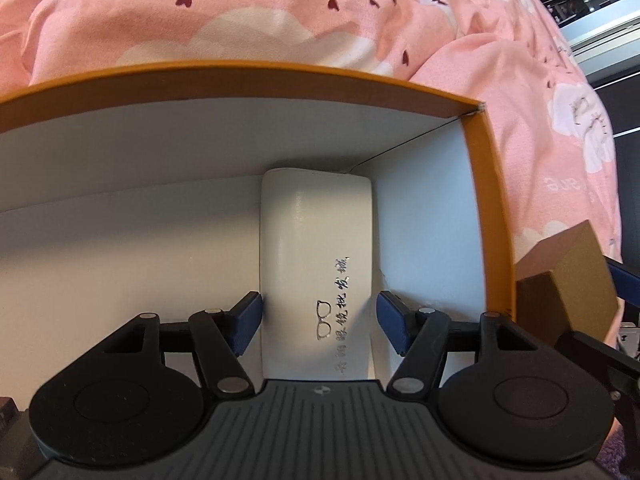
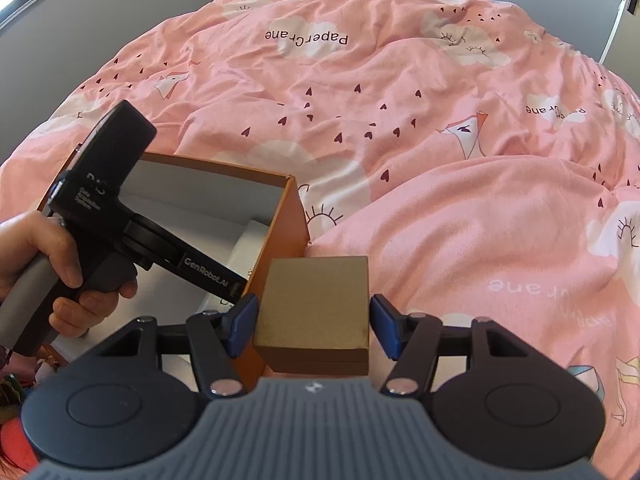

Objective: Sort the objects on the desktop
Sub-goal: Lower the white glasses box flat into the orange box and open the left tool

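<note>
The left gripper (image 1: 319, 322) reaches down into an orange box (image 1: 486, 216) with white inside walls. Its two blue fingers (image 1: 245, 326) stand wide apart. A white glasses case (image 1: 316, 264) lies between them, on the floor of the box. It sits in the far right corner, close to the right wall. The case has a small drawing of glasses and some printed writing on it. The left finger looks like it is right against the side of the case. The right finger has a thin gap beside it, so the case does not look squeezed, though it is hard to be sure from this angle.

The right gripper (image 2: 313, 330) is outside the box, over a pink blanket (image 2: 440, 160) with hearts and clouds on it. Its blue fingers (image 2: 242, 330) are spread wide too. A small brown box (image 2: 316, 312) sits between them. The left finger touches the side of the brown box or is almost on it. The right finger is just beside it with a small gap. The brown box is right next to the near right side of the orange box (image 2: 286, 240).

In the right wrist view, a hand (image 2: 48, 268) holds the grey handle of the left gripper. That gripper's black body tilts down into the orange box.
</note>
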Action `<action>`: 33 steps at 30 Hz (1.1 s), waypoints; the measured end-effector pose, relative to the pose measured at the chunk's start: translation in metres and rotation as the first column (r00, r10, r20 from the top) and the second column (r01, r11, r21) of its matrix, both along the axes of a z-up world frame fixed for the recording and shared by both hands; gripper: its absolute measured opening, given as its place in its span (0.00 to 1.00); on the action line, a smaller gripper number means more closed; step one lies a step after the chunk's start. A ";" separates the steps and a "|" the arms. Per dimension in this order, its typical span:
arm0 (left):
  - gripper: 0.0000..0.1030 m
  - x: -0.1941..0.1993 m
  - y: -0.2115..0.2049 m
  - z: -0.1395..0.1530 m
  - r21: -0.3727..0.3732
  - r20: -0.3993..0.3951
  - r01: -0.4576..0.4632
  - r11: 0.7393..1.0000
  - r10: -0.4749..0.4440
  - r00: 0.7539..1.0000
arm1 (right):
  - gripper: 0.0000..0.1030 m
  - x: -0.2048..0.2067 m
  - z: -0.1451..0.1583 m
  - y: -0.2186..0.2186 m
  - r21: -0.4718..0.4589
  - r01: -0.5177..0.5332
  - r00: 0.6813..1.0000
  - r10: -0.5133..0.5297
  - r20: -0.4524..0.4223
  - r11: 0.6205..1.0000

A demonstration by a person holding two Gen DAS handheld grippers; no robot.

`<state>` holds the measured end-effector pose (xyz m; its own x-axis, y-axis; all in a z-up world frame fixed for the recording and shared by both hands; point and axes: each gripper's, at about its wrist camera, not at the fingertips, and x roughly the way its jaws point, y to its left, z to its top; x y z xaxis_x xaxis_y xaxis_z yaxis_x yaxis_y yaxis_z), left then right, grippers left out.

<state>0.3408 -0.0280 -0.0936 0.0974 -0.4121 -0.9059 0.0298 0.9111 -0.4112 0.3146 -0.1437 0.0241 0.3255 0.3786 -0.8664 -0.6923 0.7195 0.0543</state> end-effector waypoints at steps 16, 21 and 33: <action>0.66 -0.056 -0.005 0.009 0.141 -0.054 0.429 0.892 -0.426 0.903 | 0.61 -0.012 0.002 0.000 -0.007 -0.004 1.000 0.004 0.000 1.000; 0.48 -0.062 -0.013 0.005 0.160 -0.011 0.464 0.871 -0.469 0.883 | 0.62 -0.014 0.001 0.000 -0.019 -0.004 1.000 0.004 -0.001 1.000; 0.39 -0.067 -0.025 0.006 0.186 0.068 0.547 0.816 -0.566 0.821 | 0.61 -0.012 -0.003 0.005 -0.019 -0.011 1.000 0.010 -0.013 1.000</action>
<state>0.2742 -0.0530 -0.0877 -0.0003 -0.2868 -0.9580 0.5891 0.7741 -0.2319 0.3031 -0.1384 0.0207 0.3105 0.3650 -0.8777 -0.6993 0.7132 0.0492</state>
